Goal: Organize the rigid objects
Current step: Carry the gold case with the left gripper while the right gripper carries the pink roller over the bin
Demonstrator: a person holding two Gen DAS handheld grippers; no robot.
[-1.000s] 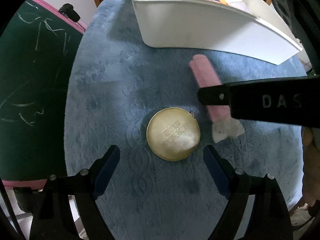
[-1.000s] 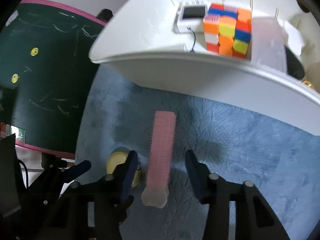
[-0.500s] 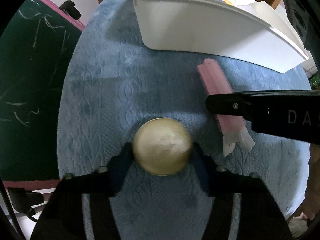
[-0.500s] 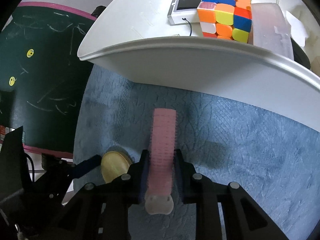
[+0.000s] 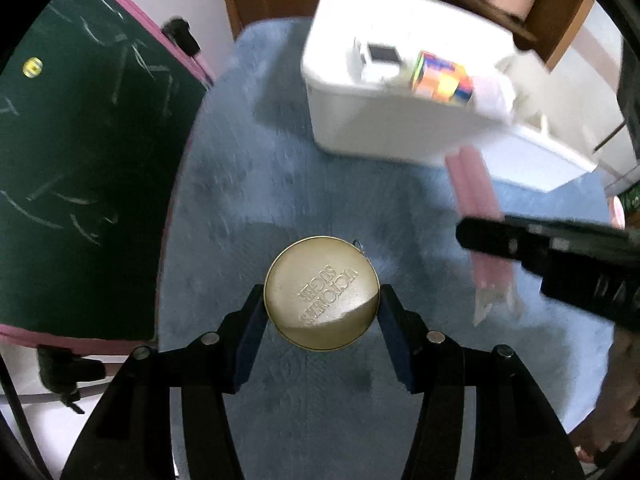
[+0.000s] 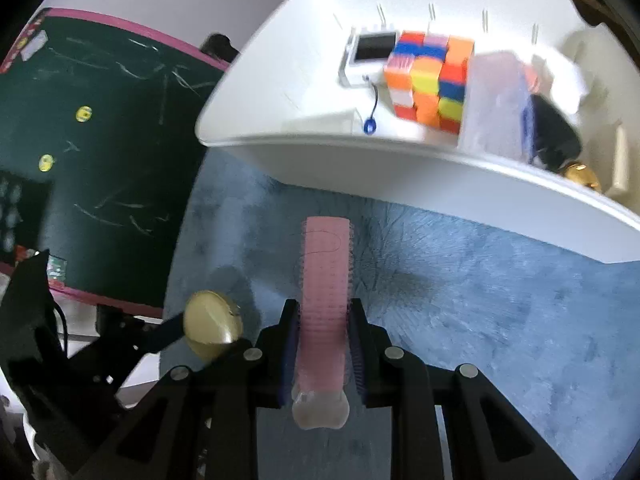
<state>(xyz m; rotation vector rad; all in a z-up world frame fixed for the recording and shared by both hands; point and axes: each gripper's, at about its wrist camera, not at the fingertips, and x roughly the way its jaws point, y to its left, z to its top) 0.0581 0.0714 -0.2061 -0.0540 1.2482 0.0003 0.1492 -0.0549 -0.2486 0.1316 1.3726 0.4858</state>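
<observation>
Blue carpeted bench (image 5: 248,184) beside a green chalkboard (image 5: 80,152). The white bin (image 6: 304,80) holds a colour cube (image 6: 430,80), a small screen device (image 6: 370,56) and, blurred, perhaps a clear box. Your left tool (image 5: 322,316) clamps the brass tin (image 5: 322,292); your right tool (image 6: 324,344) clamps the pink roller (image 6: 326,288). Only the right view shows the bin's dark object.

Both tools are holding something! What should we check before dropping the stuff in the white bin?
1. Left tool pinching the gold tin on both sides: ok.
2. Right tool clamped on the pink roller: ok.
3. Both things lifted off the blue rug: ok.
4. Bin open on top: ok.
5. Free spot in the bin left of the cube and white gadget: ok.
6. Tools clear of each other on the way: cannot tell.
</observation>
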